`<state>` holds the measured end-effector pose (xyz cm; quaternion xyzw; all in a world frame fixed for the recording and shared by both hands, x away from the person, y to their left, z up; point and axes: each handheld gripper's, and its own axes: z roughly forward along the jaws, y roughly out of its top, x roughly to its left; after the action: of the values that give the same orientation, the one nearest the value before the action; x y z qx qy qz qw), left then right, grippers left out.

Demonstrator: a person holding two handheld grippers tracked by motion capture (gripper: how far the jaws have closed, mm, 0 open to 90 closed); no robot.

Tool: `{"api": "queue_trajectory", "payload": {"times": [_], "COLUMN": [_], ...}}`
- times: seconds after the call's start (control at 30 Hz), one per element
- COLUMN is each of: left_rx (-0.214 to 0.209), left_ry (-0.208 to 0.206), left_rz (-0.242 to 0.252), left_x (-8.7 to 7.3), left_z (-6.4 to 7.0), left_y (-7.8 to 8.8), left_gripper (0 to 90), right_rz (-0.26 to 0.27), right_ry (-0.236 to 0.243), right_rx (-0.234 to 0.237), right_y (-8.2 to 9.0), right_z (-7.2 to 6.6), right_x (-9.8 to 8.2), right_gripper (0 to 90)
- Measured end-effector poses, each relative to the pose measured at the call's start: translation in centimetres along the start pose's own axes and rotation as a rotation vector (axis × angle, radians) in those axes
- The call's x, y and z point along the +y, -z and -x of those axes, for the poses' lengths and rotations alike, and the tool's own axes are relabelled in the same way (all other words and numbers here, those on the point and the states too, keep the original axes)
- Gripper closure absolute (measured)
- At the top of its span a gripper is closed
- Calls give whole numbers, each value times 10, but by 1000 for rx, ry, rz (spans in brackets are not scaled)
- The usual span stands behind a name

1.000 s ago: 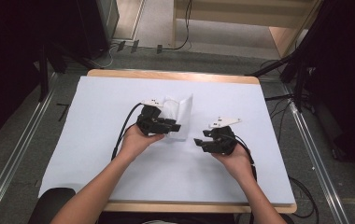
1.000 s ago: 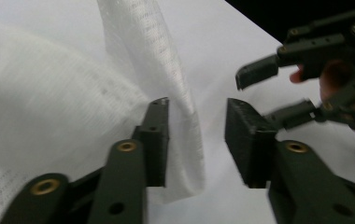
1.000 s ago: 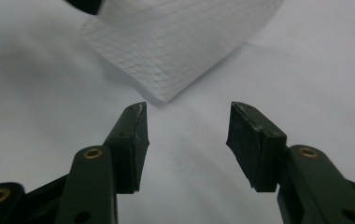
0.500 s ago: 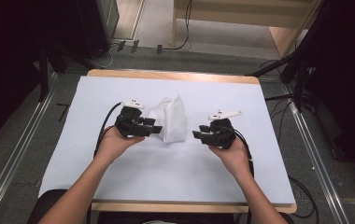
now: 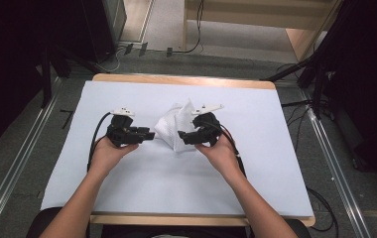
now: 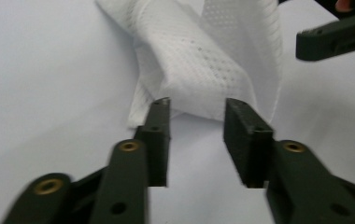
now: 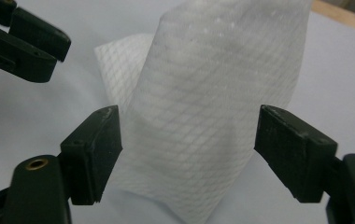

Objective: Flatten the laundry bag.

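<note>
While the white cloth [image 5: 175, 128] sits mid-table [image 5: 127, 198], left gripper [image 5: 149, 135] has been closing — empty; right gripper [image 5: 182, 137] has been opening, straddling cloth, not pressing.

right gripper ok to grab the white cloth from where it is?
Probably yes: the right gripper has its jaws wide open, just opened further, with the white cloth standing between them and nothing blocking.

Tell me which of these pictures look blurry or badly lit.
High view: even light on the table, dark surroundings. Left gripper view: left gripper jaw bases smeared and soft, white cloth sharper. Right gripper view: right gripper jaws fairly crisp, cloth top washed out.
</note>
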<state>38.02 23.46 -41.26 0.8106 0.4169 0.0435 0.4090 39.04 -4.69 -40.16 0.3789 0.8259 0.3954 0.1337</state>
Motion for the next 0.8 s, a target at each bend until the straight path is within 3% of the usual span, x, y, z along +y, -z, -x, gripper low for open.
{"api": "queue_trajectory", "payload": {"times": [0.07,0.13,0.27,0.4,0.47,0.6,0.8], "left_rx": [-1,16,24,29,12,-2,3], "left_ry": [26,38,78,75,76,79,72], "left_rz": [-6,-15,-44,-56,-45,-55,-76], "left_x": [-2,-3,-1,-1,-1,-2,-3], "left_z": [-5,-11,-19,-21,-22,-22,-25], "left_y": [-3,-8,-26,-41,-46,-56,-63], "left_gripper": [769,881,900,900,900,900,900], "right_rz": [4,29,68,33,-4,-41,-75], "right_ry": [18,29,38,55,52,31,21], "right_rx": [-16,10,64,126,130,107,61], "right_y": [1,5,11,-2,-14,-29,-22], "right_z": [-3,-4,-9,-23,-28,-23,-8], "right_x": [5,9,18,26,29,31,22], "right_gripper": [332,452,699,881,900,900,900]}}
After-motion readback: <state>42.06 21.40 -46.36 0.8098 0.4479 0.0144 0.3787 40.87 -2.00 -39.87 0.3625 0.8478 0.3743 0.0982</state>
